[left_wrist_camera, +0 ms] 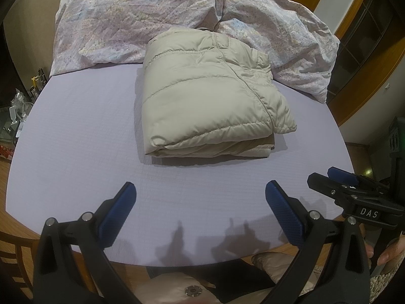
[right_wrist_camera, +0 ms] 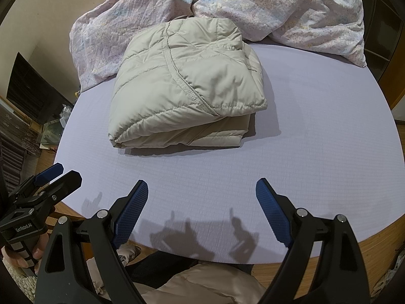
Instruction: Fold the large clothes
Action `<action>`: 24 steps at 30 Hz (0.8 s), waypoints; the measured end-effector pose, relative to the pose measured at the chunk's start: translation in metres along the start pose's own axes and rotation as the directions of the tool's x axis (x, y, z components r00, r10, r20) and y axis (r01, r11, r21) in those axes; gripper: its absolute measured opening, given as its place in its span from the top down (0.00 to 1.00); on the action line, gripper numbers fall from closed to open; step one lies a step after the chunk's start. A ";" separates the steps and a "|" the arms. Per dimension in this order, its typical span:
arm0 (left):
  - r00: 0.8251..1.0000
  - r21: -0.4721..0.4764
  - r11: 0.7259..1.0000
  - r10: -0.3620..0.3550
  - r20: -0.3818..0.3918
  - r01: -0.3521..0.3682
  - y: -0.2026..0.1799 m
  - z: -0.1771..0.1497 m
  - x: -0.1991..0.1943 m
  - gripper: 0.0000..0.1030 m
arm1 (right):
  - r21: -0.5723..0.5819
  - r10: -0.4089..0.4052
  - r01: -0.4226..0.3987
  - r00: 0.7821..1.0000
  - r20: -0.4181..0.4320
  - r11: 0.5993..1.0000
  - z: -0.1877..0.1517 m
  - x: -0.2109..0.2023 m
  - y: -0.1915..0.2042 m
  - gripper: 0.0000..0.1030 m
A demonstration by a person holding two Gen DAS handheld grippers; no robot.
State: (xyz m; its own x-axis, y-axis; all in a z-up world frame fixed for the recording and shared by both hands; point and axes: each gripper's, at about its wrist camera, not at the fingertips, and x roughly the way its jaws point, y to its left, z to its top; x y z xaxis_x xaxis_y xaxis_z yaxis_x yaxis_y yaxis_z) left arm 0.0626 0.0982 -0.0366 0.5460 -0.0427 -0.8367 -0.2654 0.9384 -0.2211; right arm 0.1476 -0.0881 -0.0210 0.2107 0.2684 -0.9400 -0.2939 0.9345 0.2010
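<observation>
The jacket [left_wrist_camera: 207, 96] lies folded into a compact bundle on the bed [left_wrist_camera: 76, 139] well ahead of both fingers, left gripper [left_wrist_camera: 200, 190] and right gripper [right_wrist_camera: 201, 190] spread wide and empty, so folding looks finished, needing at most a tidy.

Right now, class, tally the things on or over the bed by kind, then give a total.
Folded beige jacket: 1
Crumpled floral quilt: 1
Lilac bedsheet: 1
Open tools: 2, left tool, right tool
Total: 5
</observation>
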 end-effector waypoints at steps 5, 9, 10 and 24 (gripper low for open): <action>1.000 0.001 1.000 -0.001 -0.005 0.001 0.001 -0.001 0.001 0.02 | -0.001 0.001 -0.001 1.000 0.000 1.000 0.000 0.000 0.000 0.14; 1.000 0.005 1.000 0.001 -0.003 -0.001 0.001 0.000 0.002 0.02 | -0.001 0.000 0.000 1.000 0.001 1.000 0.000 0.000 0.000 0.14; 1.000 0.005 1.000 0.001 -0.003 -0.001 0.001 0.000 0.002 0.02 | -0.001 0.000 0.000 1.000 0.001 1.000 0.000 0.000 0.000 0.14; 1.000 0.009 1.000 0.003 -0.001 -0.003 0.000 0.000 0.001 0.02 | -0.004 0.002 -0.002 1.000 0.001 1.000 0.001 0.000 -0.001 0.14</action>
State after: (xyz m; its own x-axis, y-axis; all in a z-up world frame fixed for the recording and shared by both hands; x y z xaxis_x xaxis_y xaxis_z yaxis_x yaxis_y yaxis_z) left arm 0.0635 0.0986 -0.0376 0.5446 -0.0404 -0.8377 -0.2600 0.9415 -0.2145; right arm 0.1486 -0.0888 -0.0213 0.2109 0.2701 -0.9395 -0.2976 0.9332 0.2015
